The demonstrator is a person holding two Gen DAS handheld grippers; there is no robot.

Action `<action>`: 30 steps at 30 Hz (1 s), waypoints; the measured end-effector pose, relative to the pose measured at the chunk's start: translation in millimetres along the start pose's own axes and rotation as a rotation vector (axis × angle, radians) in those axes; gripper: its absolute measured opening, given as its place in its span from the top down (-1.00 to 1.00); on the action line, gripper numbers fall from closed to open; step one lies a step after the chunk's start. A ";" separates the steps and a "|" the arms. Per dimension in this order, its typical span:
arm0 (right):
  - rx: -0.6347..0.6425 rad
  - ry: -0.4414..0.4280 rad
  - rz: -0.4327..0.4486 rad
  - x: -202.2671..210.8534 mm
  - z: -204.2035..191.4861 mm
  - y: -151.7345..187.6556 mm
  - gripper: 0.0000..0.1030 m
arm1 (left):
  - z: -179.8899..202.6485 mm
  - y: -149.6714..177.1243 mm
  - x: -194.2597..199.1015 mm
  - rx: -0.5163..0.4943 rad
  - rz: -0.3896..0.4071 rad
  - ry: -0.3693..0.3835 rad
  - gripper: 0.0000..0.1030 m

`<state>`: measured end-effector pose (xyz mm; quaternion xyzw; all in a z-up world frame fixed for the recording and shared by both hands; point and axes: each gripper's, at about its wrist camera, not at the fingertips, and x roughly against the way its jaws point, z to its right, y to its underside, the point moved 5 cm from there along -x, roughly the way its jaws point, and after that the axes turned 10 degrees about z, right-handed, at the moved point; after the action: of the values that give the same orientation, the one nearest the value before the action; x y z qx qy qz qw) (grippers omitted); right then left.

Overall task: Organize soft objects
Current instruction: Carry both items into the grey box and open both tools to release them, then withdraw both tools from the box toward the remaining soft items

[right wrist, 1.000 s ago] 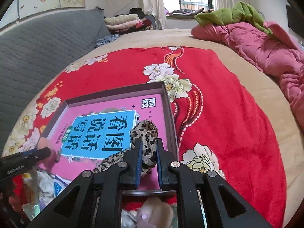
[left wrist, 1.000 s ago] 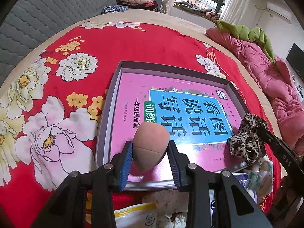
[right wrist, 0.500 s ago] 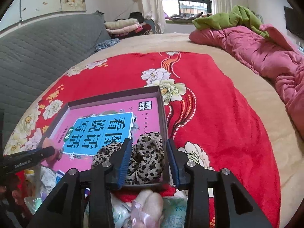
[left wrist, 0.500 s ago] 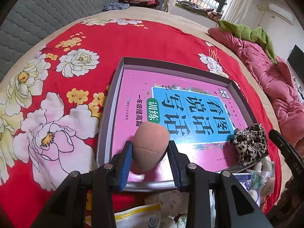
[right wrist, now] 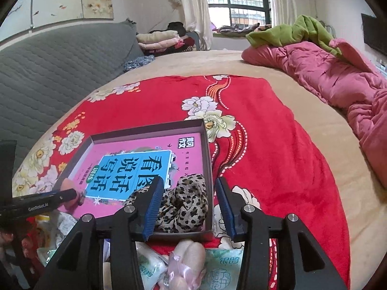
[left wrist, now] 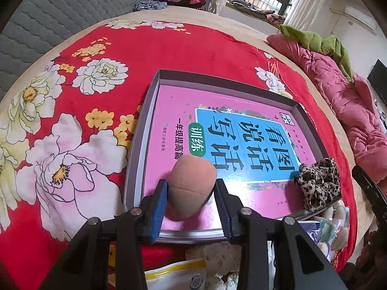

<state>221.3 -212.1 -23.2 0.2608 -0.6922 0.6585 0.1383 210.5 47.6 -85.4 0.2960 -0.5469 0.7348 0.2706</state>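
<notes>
A peach makeup sponge (left wrist: pixel 193 186) stands between the blue pads of my left gripper (left wrist: pixel 191 193), low over the near left corner of a pink book (left wrist: pixel 241 133) lying in a shallow grey box (left wrist: pixel 241 89). The jaws are easing open, but the pads still touch the sponge. A leopard-print scrunchie (right wrist: pixel 183 200) lies in the box's near right corner (right wrist: pixel 206 145). My right gripper (right wrist: pixel 188 198) hangs just above it, jaws opening, pads clear of the fabric. The scrunchie (left wrist: pixel 316 183) also shows in the left wrist view.
The box sits on a red floral blanket (left wrist: pixel 145 53) over a bed. Tissue packets (right wrist: pixel 222 265) and a pale plush item (right wrist: pixel 188 253) are piled at the near edge below both grippers. A pink quilt (right wrist: pixel 338 77) lies far right, a grey padded headboard (right wrist: pixel 60 72) left.
My right gripper opened and let go of the scrunchie, which settled in the box's corner, and drew back a little. The left gripper stayed put with the sponge.
</notes>
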 end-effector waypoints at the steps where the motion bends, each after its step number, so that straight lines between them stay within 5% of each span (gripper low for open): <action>1: -0.001 0.003 0.002 0.2 0.3 0.0 0.09 | -0.5 -0.4 0.3 0.003 -0.001 -0.001 0.23; 30: 0.010 0.023 0.030 17.5 8.8 -6.6 -0.18 | -3.1 -12.1 23.7 0.044 0.039 0.023 0.04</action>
<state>211.8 -223.9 -9.1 0.2436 -0.6911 0.6669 0.1349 202.7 55.5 -61.0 0.2829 -0.5331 0.7551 0.2561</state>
